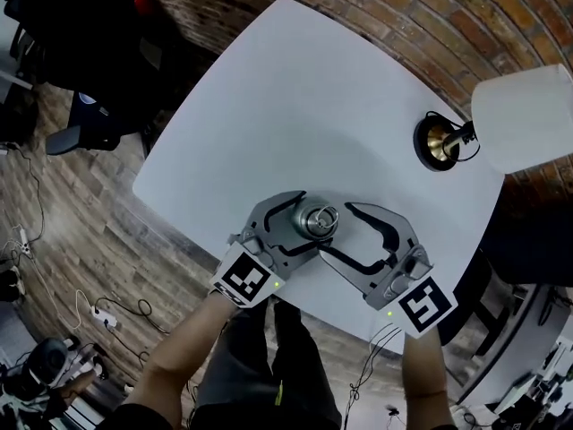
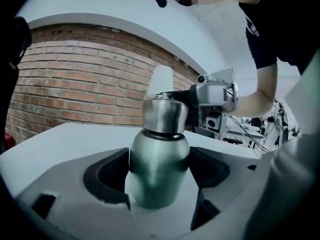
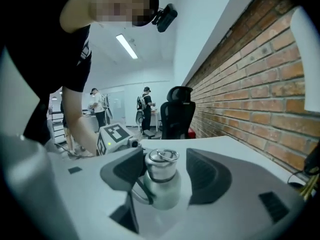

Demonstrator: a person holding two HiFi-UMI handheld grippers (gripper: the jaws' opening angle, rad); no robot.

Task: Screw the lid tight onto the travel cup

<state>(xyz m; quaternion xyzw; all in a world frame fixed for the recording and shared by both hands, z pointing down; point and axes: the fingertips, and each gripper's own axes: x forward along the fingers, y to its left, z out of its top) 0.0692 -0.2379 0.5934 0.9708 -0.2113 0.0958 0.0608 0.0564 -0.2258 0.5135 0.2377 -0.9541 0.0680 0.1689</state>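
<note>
One travel cup (image 2: 159,171) stands upright on the white surface (image 1: 295,106), near its front edge. The lid (image 3: 161,165) is already seated on the neck, carry ring on top. A dark seam shows between lid and body in the left gripper view; whether the thread is run home cannot be told. Judgement: lid placed, tightening not yet done.

Left tool (image 1: 309,222): jaws wide, one on either side of the cup body, pads clear of the metal. No grip.

Right tool (image 3: 167,176): jaws also wide, straddling the cup at lid height from the opposite side. One pad lies just beside the lid, contact uncertain; the other is well clear. Neither tool holds anything.

Left to do, as judged: close the left tool on the body to brace it, close the right tool on the lid, turn until it stops. Risk: the smooth rounded steel may spin in the pads.

Further out: lamp (image 1: 519,106) at the far right of the surface, brick wall (image 1: 403,7) behind.
</note>
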